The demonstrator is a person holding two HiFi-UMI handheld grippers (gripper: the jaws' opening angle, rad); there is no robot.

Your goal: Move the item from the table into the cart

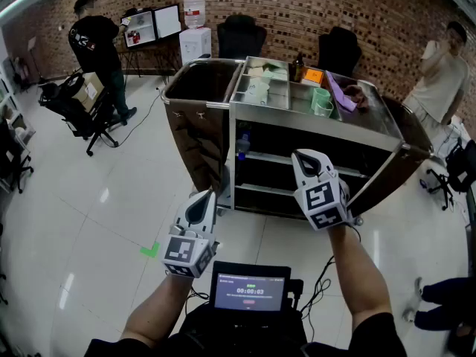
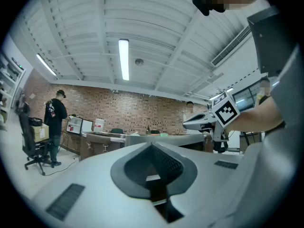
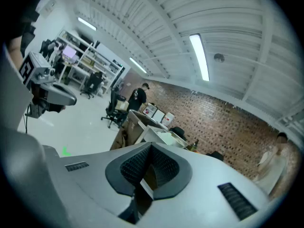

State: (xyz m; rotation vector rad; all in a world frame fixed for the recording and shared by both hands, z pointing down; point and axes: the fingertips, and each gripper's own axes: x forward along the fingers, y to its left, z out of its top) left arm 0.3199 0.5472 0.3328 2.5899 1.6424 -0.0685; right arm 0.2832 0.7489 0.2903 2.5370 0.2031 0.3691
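Observation:
A steel cart (image 1: 307, 123) stands ahead of me on the white floor, its top trays holding green cups (image 1: 321, 101), a purple piece (image 1: 345, 94) and an orange packet (image 1: 313, 75). My left gripper (image 1: 202, 199) hovers low in front of the cart's left end, jaws shut and empty. My right gripper (image 1: 305, 159) is held higher, before the cart's shelves, also shut with nothing in it. In the left gripper view the closed jaws (image 2: 152, 147) point level toward the cart (image 2: 142, 137), with the right gripper (image 2: 204, 122) alongside. The right gripper view shows closed jaws (image 3: 150, 151) facing the cart (image 3: 156, 134).
A brown bin (image 1: 197, 84) hangs on the cart's left end. A small screen (image 1: 249, 290) sits at my waist. One person (image 1: 97, 43) stands by monitors at the back left near an office chair (image 1: 74, 103). Another person (image 1: 439, 69) stands at the right.

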